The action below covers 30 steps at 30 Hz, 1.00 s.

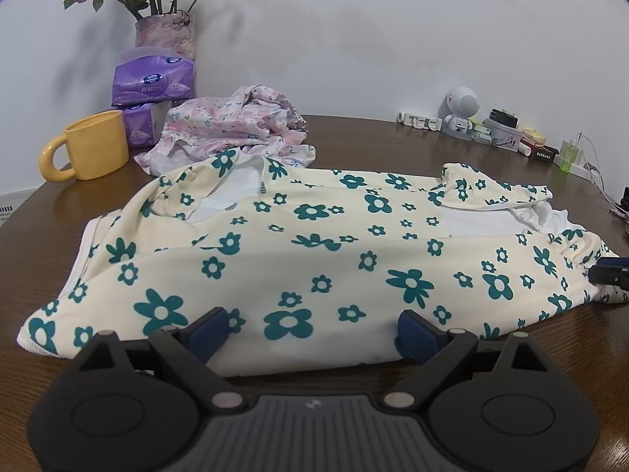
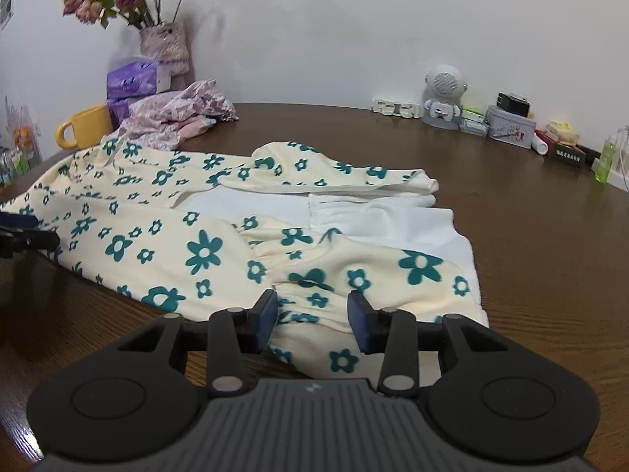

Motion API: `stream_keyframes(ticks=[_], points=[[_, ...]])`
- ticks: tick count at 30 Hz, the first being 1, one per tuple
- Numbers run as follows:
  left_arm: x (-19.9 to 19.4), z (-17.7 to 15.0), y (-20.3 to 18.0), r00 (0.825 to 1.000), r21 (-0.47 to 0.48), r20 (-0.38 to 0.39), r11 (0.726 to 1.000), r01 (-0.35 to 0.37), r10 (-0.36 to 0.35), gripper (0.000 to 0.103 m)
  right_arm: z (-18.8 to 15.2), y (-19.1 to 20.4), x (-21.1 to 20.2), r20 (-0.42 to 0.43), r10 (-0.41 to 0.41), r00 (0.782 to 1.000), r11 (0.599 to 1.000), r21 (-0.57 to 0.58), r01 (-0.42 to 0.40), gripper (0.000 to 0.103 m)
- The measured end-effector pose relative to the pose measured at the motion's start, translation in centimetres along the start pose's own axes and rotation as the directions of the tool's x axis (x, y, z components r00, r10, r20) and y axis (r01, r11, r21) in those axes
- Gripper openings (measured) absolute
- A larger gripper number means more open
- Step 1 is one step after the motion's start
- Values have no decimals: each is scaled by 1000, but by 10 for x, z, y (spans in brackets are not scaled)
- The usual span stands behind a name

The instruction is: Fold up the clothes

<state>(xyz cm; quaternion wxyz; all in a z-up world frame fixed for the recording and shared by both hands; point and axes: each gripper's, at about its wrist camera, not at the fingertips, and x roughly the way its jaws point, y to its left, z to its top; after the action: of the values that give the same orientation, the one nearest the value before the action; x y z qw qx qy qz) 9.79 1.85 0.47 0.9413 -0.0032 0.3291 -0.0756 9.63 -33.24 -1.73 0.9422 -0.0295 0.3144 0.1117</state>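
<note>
A cream garment with teal flowers (image 1: 314,244) lies spread across the brown table (image 1: 471,149), its sleeves folded inward and white lining showing. My left gripper (image 1: 314,332) is open at the garment's near edge, with cloth lying between its blue pads. In the right wrist view the same garment (image 2: 204,236) stretches leftward. My right gripper (image 2: 312,320) stands open over the gathered seam near the hem, its pads on either side of the cloth. The right gripper's tip (image 1: 609,271) shows at the far right of the left wrist view, and the left gripper's tip (image 2: 19,232) at the left edge of the right wrist view.
A crumpled pink floral garment (image 1: 236,129) lies behind the cream one. A yellow mug (image 1: 94,145), purple tissue packs (image 1: 153,82) and a vase of dried roses (image 1: 165,35) stand at the back left. A white robot figure (image 1: 460,114), boxes and small items line the back right.
</note>
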Motion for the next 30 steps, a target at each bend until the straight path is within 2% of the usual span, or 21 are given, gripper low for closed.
stream_keyframes(ticks=[9,19,22,26,27,30], points=[[0,0,-1,1000,2,1,1000,0,0,93,-3,-31,-2,-11,-104,995,991,80,105,31],[0,-1,0,1000,2,4,1000,0,0,93,-2,-55,-10,-1,-234,972,962,144,232,31],[1,0,-1,1000,2,4,1000,-2,2,94,7,-49,-27,78,-206,976,965,180,189,31],[1,0,-1,1000,0,3,1000,0,0,95,23,-16,-28,146,-86,986,992,108,70,31],[1,0,-1,1000,0,3,1000,0,0,95,27,-6,-23,139,-59,988,996,81,48,31],[1,0,-1,1000,0,3,1000,1,-1,95,30,16,1,87,-30,996,999,24,28,19]])
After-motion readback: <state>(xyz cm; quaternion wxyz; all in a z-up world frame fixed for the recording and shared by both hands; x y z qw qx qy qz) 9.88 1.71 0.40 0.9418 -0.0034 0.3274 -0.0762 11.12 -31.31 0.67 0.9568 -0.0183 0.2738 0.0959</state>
